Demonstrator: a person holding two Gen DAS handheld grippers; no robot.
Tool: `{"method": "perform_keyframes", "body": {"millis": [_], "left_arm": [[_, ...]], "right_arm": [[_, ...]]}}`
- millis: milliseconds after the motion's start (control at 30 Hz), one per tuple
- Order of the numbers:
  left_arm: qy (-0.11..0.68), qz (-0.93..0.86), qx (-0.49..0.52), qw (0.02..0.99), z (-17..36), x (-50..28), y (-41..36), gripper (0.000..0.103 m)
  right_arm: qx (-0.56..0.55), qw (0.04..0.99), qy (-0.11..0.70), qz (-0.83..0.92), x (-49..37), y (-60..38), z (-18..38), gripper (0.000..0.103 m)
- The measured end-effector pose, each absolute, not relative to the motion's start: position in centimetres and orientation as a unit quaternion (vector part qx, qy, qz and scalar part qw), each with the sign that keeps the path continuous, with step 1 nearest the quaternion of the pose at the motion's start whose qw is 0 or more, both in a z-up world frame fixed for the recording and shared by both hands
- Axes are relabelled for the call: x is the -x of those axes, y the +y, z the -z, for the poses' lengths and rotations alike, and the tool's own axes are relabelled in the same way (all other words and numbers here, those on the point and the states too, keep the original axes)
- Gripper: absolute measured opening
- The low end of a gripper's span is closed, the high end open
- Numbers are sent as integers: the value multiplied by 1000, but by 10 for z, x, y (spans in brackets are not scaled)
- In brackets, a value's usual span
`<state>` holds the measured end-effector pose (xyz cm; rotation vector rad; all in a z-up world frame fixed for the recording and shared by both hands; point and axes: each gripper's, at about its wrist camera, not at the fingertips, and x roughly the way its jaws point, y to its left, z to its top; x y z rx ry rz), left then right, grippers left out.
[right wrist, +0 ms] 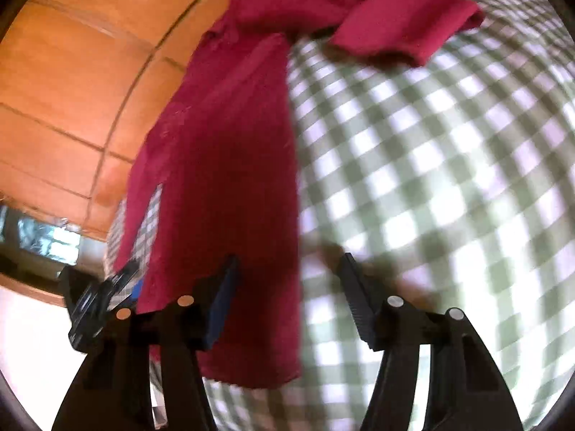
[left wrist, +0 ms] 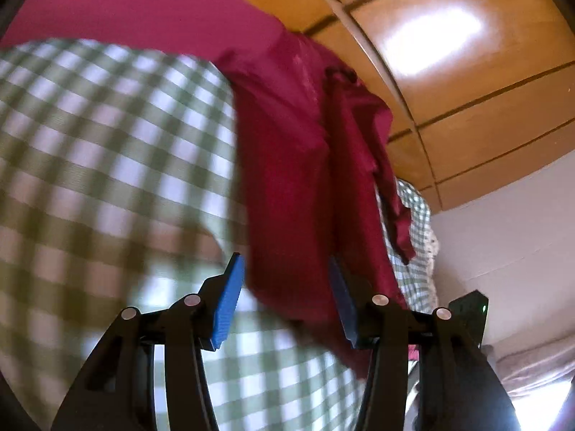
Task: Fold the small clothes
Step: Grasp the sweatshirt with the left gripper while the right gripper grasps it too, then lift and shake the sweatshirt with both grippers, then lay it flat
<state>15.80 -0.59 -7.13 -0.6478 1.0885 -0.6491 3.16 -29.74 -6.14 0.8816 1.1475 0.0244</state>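
Blue ribbed pads line the black two-finger left gripper, whose jaws stand spread with a lower edge of the crimson woven cloth garment lying between them. Whether either pad touches the fabric cannot be told; no pinch is formed. The black right gripper is likewise spread: the garment fills the left part of its gap and overlaps the left finger, while the right finger stands apart from the cloth over bare tablecloth.

Location of the garment: it lies partly bunched on the green-and-white checked tablecloth, near the table edge, beyond which the orange tiled floor shows. In the right wrist view one long panel runs toward the camera and a folded end lies across the tablecloth at the far side. Both views are motion-blurred, so seams and hems are not readable.

Handling judgement:
- The fabric appears thin, soft and light; it drapes and creases freely and offers no stiffness.
- It is not fragile. It will probably slide easily on the tablecloth, so dragging may shift the whole piece.
- A single-layer grip is likely to let the rest sag and twist.

Recommended hold: each gripper takes one corner of the near edge, pinching through the hem where the cloth is thickest, keeping the edge taut between them.
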Motion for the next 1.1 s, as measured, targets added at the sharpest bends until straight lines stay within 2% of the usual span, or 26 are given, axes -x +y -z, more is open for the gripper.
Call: {"method": "perform_keyframes", "body": {"millis": [33, 67, 100, 133, 167, 500, 633, 667, 700, 733, 767, 900, 933, 967, 1033, 1067, 1100], "left_arm": [[501, 296, 295, 758, 73, -160, -12, 47], [502, 295, 292, 758, 78, -161, -14, 27], [507, 291, 281, 761, 78, -163, -21, 15], [509, 286, 274, 764, 77, -164, -23, 12], [507, 287, 276, 764, 74, -163, -21, 4], [464, 324, 288, 773, -49, -130, 55, 3], [448, 310, 282, 790, -72, -115, 90, 3], [445, 298, 286, 795, -67, -110, 102, 7], [447, 290, 289, 795, -61, -108, 110, 26], [451, 275, 294, 797, -52, -106, 116, 61], [454, 244, 304, 801, -42, -102, 125, 80], [497, 201, 340, 773, 17, -90, 141, 80], [506, 196, 334, 771, 27, -85, 140, 80], [518, 201, 323, 766, 40, -77, 136, 80], [535, 201, 303, 763, 56, -64, 126, 79], [543, 199, 286, 764, 62, -59, 120, 65], [548, 203, 271, 765, 67, -55, 114, 54]], "right_arm": [[-409, 746, 526, -20, -33, -293, 63, 39], [-410, 743, 529, -25, -35, -287, 64, 29], [-401, 745, 533, -26, -40, -281, 65, 22], [-390, 748, 537, -28, -44, -276, 63, 9], [-385, 750, 538, -27, -47, -273, 61, 9], [-318, 836, 444, -53, -10, -293, -63, 8], [-290, 836, 465, -29, 22, -308, -65, 8], [-288, 830, 477, -23, 23, -308, -58, 8], [-288, 819, 496, -13, 30, -309, -45, 8], [-287, 809, 514, -1, 38, -310, -32, 8], [-289, 797, 530, 9, 44, -309, -18, 8], [-299, 771, 560, 44, 62, -315, 20, 16], [-298, 768, 565, 52, 62, -317, 26, 35], [-296, 764, 571, 57, 65, -317, 34, 40], [-295, 767, 568, 54, 68, -314, 38, 45], [-291, 768, 567, 52, 67, -311, 39, 47], [-287, 771, 567, 50, 66, -309, 39, 47]]}}
